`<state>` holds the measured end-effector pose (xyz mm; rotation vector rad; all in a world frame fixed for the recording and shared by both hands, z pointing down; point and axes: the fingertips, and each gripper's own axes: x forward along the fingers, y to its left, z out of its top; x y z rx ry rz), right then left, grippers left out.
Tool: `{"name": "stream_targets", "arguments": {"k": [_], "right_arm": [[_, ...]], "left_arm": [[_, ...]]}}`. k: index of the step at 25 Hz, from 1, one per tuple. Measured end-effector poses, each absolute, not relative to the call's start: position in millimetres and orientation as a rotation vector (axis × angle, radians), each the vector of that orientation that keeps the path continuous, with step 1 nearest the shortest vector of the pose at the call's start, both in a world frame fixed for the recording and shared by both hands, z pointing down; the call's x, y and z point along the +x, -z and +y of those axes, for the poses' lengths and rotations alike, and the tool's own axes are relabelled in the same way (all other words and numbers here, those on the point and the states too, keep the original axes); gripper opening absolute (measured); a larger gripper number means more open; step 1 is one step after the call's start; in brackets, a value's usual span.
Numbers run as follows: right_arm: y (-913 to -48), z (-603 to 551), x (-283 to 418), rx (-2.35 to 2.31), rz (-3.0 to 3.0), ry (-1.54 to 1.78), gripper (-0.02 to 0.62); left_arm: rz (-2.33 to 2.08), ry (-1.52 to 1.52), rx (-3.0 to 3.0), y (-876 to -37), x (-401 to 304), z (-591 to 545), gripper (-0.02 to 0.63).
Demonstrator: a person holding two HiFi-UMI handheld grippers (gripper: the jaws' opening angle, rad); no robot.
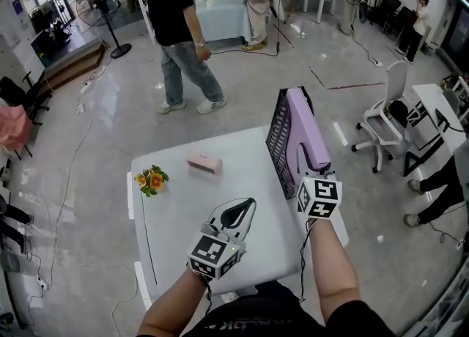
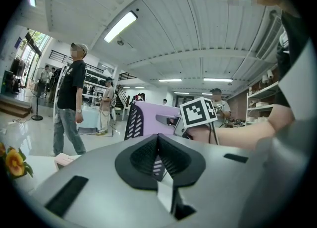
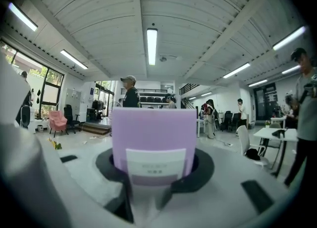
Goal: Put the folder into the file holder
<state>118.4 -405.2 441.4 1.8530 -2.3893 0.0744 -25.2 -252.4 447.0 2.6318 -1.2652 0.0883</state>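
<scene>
A: Though parted, flank the near end of the lilac folder (image 3: pixel 153 133) without pinching it. Right gripper (image 1: pixel 315 174) slack, a dark sliver either side of the spine.

B: And the left gripper (image 1: pixel 250 202)?

A: Clenched on nothing, tips pressed together, low over the white table (image 1: pixel 183 218), well left of the right jaws.

B: Anything in the way just ahead?

A: Straight past the right jaws, black mesh file holder (image 1: pixel 278 138), upright near the table's right edge. Folder on edge in it, tight against the mesh wall, running away from the jaws. Ahead and left of the left jaws, small pink box (image 1: pixel 204 164); farther left, sprig of orange flowers (image 1: pixel 150 179).

B: Beyond the table?

A: Well ahead of both pairs of jaws, person (image 1: pixel 176 28) in dark top and jeans. Off right of the right jaws, white office chair (image 1: pixel 385 119). Far ahead-left, standing fan (image 1: pixel 99 2).

B: Hard to make out?

A: Print on the folder's label (image 3: pixel 156 165), too blurred. Holder's far wall and base, hidden behind the folder. Which compartment, impossible to tell. Left tips touching the table or just above, unclear.
</scene>
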Motion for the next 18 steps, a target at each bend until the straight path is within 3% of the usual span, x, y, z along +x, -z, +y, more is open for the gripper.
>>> {"name": "stream_targets", "arguments": {"k": [4,18], "right_arm": [[-442,-400,121,1.859,-2.366,-0.072,0.206],[-431,-337,142,1.970,-2.329,-0.087,0.209]], "left_arm": [[-1.277,-0.078,2.617,-448,-29,-245,0.003],[-1.367,-0.054,2.593,-443,-79,-200,0.003]]}}
